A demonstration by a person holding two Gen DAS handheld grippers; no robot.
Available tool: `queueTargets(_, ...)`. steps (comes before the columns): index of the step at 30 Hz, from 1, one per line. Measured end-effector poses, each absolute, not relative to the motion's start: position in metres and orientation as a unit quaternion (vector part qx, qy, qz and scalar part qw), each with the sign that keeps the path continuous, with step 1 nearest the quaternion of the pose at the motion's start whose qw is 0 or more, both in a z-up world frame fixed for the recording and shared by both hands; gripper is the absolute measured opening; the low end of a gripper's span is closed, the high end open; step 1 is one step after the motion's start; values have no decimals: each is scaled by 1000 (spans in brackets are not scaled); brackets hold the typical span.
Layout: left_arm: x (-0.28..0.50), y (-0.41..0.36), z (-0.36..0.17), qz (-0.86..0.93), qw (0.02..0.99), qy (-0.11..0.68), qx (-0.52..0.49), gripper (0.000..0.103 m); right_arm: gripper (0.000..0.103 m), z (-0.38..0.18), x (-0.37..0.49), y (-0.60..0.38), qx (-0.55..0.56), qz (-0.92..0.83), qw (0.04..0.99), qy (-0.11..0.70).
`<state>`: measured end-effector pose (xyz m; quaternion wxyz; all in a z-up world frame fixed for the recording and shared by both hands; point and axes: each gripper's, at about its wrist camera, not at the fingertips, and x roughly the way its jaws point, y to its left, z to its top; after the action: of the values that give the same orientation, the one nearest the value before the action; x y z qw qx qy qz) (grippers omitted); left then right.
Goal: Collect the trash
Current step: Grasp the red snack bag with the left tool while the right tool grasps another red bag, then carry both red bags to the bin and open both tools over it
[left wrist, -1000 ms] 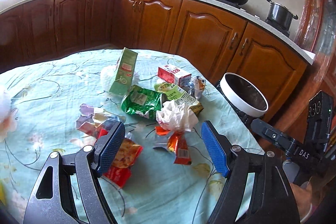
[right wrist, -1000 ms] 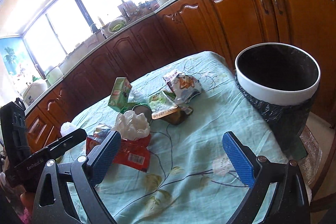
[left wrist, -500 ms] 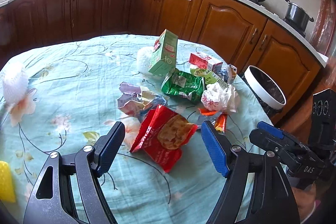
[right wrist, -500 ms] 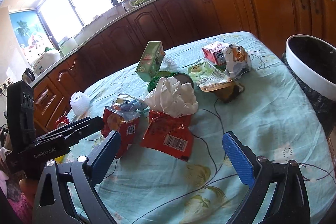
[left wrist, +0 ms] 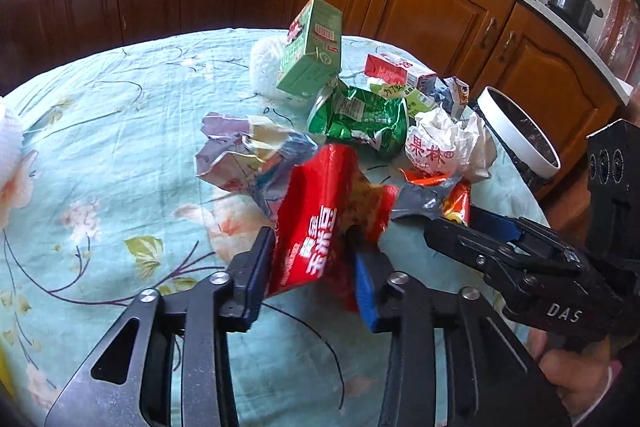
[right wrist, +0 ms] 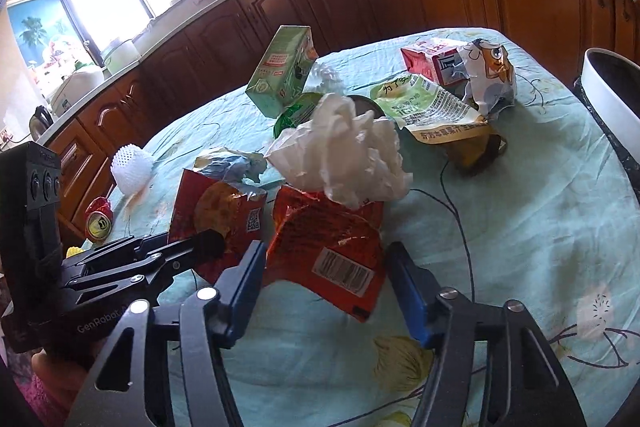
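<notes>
Kitchen setting: a round table under a pale green floral tablecloth (left wrist: 120,155) stands before brown wooden cabinets, with a white-rimmed trash bin (left wrist: 520,131) lined in black just beside the table's far edge.

Left gripper (left wrist: 310,267): jaws closing, with the red snack bag (left wrist: 320,219) standing between them. The pads appear to touch the bag's sides, and the bag looks bent upward there.

Right gripper (right wrist: 324,275): jaws closing around the orange-red wrapper (right wrist: 332,243), barcode side up. The left pad looks to meet the wrapper's edge; contact at the right pad cannot be confirmed.

Step in hand: the grasp of the two nearest pieces, one per gripper. Judged next move: complete each closure, lift clear of the pile, and carry each piece to the bin. The crumpled white paper (right wrist: 344,155) rests against the wrapper's far end and may drag along.

Count of items seen beyond the grippers:
- one crumpled white paper
- one crumpled pale foil bag (left wrist: 248,155)
- one green foil bag (left wrist: 360,119)
- one green carton (left wrist: 312,51), tilted
- one red-and-white carton (left wrist: 396,71)
- one light green sachet (right wrist: 428,107)
- one cartoon-print bag (right wrist: 488,75)
- two white foam nets, one (right wrist: 130,167) lying apart from the pile
- one crushed red can (right wrist: 98,219) near the table edge
</notes>
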<state>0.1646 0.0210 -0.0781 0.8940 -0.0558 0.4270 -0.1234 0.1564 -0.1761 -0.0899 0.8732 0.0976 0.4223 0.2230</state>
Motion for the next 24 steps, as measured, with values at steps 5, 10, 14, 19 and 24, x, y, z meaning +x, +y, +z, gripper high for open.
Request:
queueTargets(5, 156, 13, -76, -126, 898, 419, -41, 21, 13, -81, 147, -177, 88, 239, 877, 407)
queueTargets(10, 148, 4, -68, -135, 901, 410, -41, 14, 1, -67, 133, -174, 73, 250, 882, 393)
queueTargets(14, 142, 0, -55, -141, 907, 394, -39, 13, 1, -59, 124, -183, 82, 256, 883, 385)
queueTargets(19, 136, -7, -39, -156, 911, 380, -44, 13, 0, -50, 113, -205, 101, 250, 887, 376)
queueTargets(24, 134, -24, -31, -176, 909, 374, -44, 13, 0, -42, 102, -231, 120, 233, 893, 365)
